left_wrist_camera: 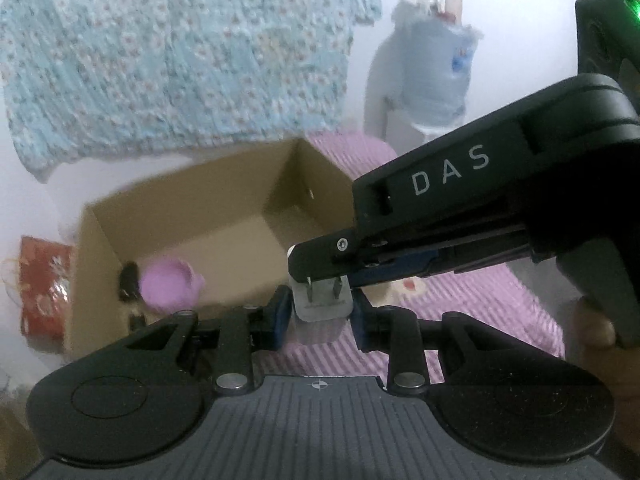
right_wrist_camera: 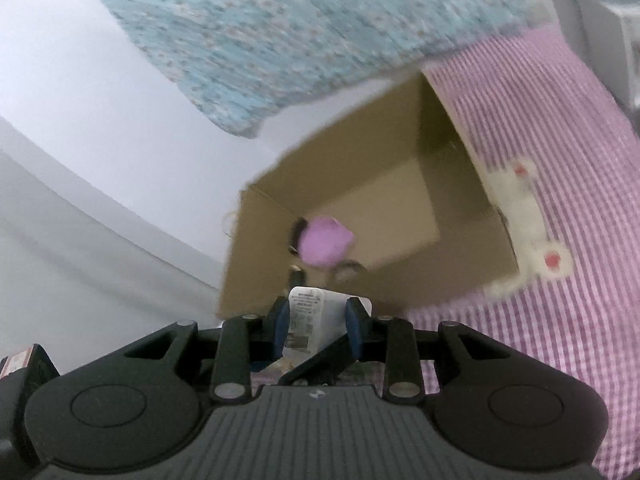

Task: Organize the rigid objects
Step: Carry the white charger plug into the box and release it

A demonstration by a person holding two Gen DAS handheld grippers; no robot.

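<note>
I have a white plug-in charger (left_wrist_camera: pixel 322 304) pinched between the blue pads of my left gripper (left_wrist_camera: pixel 320 312), its two metal prongs pointing up. My right gripper (left_wrist_camera: pixel 320 276) comes in from the right in the left wrist view and closes its narrow jaws on the same charger from above. From my right wrist the charger (right_wrist_camera: pixel 310 316) shows its printed label side, held between that gripper's blue pads (right_wrist_camera: pixel 280 322).

Just beyond the charger stands an open cardboard box (left_wrist_camera: pixel 192 216) on a pink striped cloth (left_wrist_camera: pixel 480 308). Inside the box, in its near left corner, lies a purple round container (left_wrist_camera: pixel 170 282) with a small black object (left_wrist_camera: pixel 129 280) beside it. A red packet (left_wrist_camera: pixel 44 280) sits left of the box, outside it.
</note>
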